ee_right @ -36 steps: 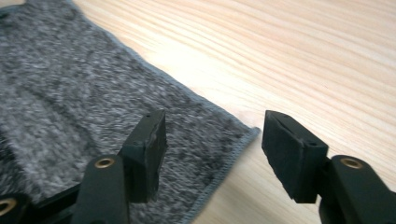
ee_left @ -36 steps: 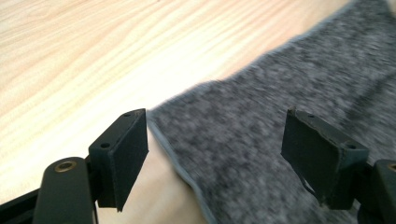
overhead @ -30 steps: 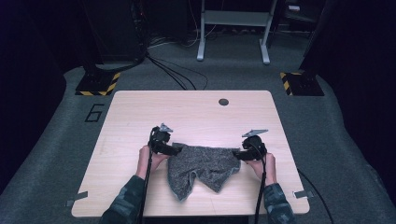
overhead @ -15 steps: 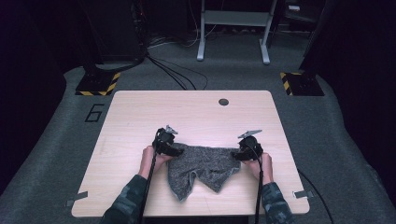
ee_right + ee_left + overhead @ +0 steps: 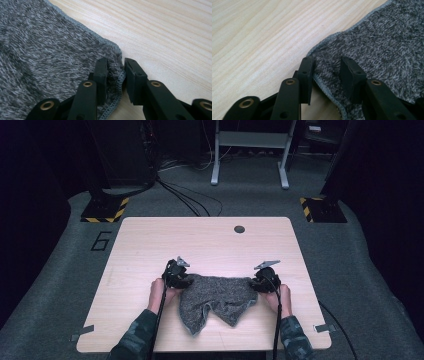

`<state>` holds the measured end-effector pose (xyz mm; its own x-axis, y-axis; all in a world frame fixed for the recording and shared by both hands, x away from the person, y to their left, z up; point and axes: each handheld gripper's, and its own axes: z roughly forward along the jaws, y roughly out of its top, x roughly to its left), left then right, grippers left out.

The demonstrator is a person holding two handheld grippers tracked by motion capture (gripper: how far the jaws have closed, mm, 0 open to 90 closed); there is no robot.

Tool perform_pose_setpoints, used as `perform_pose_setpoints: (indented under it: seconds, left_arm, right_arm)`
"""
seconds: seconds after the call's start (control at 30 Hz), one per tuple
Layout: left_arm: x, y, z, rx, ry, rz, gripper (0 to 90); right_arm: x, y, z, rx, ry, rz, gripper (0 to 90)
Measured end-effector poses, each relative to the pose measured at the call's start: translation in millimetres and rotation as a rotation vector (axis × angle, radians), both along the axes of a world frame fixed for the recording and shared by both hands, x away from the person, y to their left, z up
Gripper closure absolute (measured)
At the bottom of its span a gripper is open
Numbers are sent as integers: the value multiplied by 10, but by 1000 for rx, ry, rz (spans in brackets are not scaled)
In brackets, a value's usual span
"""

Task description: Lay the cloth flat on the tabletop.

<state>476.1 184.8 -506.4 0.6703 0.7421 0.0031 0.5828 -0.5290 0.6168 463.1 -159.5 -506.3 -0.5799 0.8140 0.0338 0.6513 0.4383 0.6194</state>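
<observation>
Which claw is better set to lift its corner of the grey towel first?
Right. The right claw, whose jaws have just been closing, nearly pinches the hemmed corner of the grey towel. The left claw, also closing, straddles its corner with a wider gap, cloth loosely bunched between.

High view overhead, gripper views close, sharing cloth [image 5: 218, 300]

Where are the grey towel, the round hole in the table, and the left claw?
grey towel [image 5: 220, 300], high view, middle of the cloth.
round hole [image 5: 239, 229], high view, its dark centre.
left claw [image 5: 325, 72], left gripper view, between its fingertips, over the towel's hem.
</observation>
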Motion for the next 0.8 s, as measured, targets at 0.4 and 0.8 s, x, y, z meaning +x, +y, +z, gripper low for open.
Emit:
perform_pose_setpoints:
  seconds: [0.4,0.8]
  left_arm:
    - [-21,5,-6,-12,-4,-11,843]
    - [-120,89,29,-74,-65,14,865]
  right_arm:
    - [-31,5,-17,32,-4,-8,804]
    - [-117,4,23,53,-59,-9,851]
